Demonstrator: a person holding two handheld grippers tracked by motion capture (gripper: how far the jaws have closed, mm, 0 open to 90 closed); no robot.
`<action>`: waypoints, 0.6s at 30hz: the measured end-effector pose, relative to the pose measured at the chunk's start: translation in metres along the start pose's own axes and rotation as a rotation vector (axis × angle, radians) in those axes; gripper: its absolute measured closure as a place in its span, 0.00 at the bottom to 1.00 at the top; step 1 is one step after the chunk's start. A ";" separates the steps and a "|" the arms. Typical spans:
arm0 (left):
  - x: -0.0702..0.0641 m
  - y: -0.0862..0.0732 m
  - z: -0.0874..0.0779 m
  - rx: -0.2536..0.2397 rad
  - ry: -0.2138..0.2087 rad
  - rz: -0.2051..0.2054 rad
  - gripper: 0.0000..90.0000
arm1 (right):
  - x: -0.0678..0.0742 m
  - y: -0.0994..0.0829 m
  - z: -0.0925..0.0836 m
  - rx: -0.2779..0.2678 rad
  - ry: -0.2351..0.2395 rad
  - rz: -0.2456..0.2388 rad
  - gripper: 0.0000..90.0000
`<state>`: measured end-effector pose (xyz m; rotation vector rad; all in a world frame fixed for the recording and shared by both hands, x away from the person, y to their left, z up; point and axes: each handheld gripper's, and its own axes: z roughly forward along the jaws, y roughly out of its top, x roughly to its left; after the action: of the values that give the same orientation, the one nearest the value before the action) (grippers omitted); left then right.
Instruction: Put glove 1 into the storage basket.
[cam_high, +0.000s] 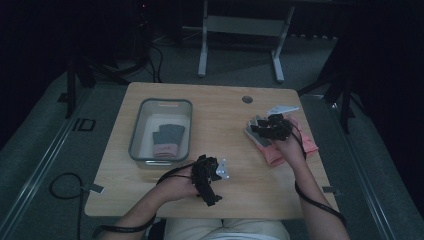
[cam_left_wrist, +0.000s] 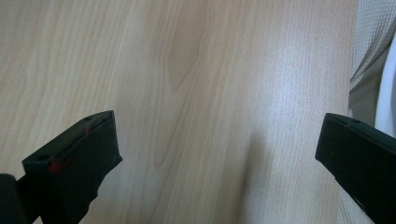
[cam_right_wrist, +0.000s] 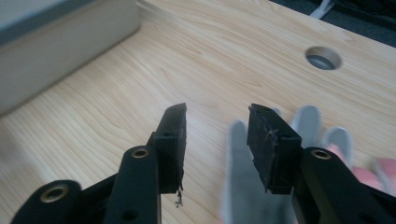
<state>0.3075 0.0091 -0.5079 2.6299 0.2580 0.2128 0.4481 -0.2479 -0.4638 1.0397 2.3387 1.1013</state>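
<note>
One worktop (cam_high: 220, 107) carries one clear bin (cam_high: 136, 131) holding one glove (cam_high: 167, 141), one loose pile of gloves (cam_high: 272, 150) near its right edge, and one cable hole (cam_high: 247, 99).

Two black jaws of the left gripper (cam_left_wrist: 219, 154) stand wide apart above a pale wooden table (cam_left_wrist: 187, 93), nothing between them. The left jaw carries small red marks near its tip. A soft shadow falls on the wood grain close to the right jaw. At the right edge, beyond the table's rim, light fabric (cam_left_wrist: 369, 60) is visible.
</note>
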 end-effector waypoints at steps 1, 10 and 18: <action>0.000 -0.001 0.002 0.003 0.004 0.002 0.00 | -0.006 -0.002 -0.003 0.009 -0.012 -0.025 0.65; -0.001 -0.013 0.018 -0.016 0.048 -0.005 0.00 | -0.035 -0.016 -0.007 0.102 -0.046 -0.116 0.67; -0.006 -0.021 0.030 -0.035 0.038 -0.008 0.00 | -0.036 -0.034 0.012 0.161 0.021 -0.123 0.68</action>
<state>0.3042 0.0126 -0.5449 2.5923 0.2751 0.2626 0.4632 -0.2833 -0.4975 0.9273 2.5050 0.8957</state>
